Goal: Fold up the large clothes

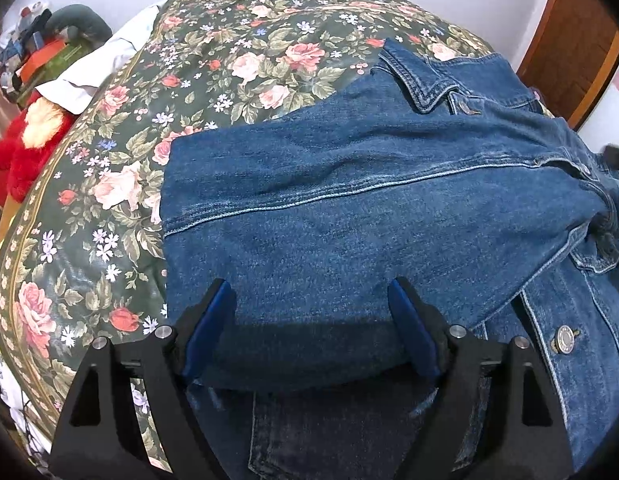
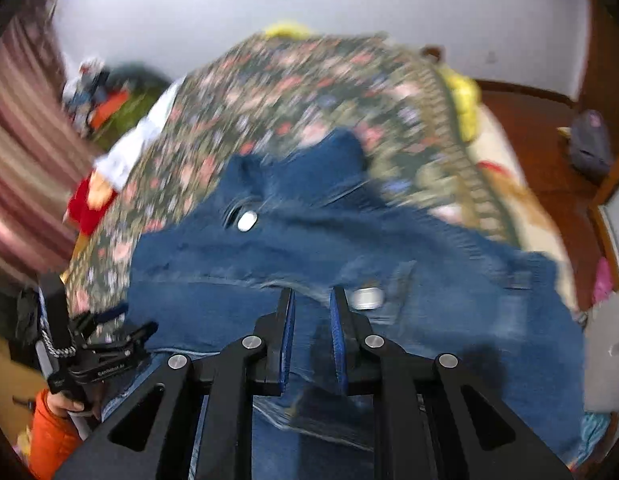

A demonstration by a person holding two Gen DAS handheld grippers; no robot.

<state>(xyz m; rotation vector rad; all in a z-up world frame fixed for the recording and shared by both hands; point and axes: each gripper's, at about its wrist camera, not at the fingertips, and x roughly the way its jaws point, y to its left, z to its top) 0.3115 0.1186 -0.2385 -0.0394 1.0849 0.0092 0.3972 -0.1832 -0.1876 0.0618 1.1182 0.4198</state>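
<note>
1. Denim jacket [image 1: 349,208] spread on the bed, collar [image 1: 413,80] toward the far side, one sleeve folded across the body toward the left edge.
2. Metal snap button [image 1: 564,338] showing on the front panel at lower right in the left wrist view; another button [image 2: 247,220] near the collar in the right wrist view, blurred.
3. Left tool [image 1: 309,316] over the near part of the folded sleeve, blue pads [image 1: 207,328] standing wide apart, denim lying between them, no pad pressing on the cloth.
4. Right tool [image 2: 311,316] with its fingers drawn together, a fold of denim pinched between the blue pads at the jacket's near edge.
5. Floral bedspread [image 1: 109,184] under the jacket, dark green with pink roses.
6. Red plush toy [image 1: 25,148] beside the bed's left edge, a white cloth [image 1: 97,68] just beyond it.
7. Hand in an orange sleeve [image 2: 49,436] at lower left of the right wrist view, gripping the left tool's handle.
</note>
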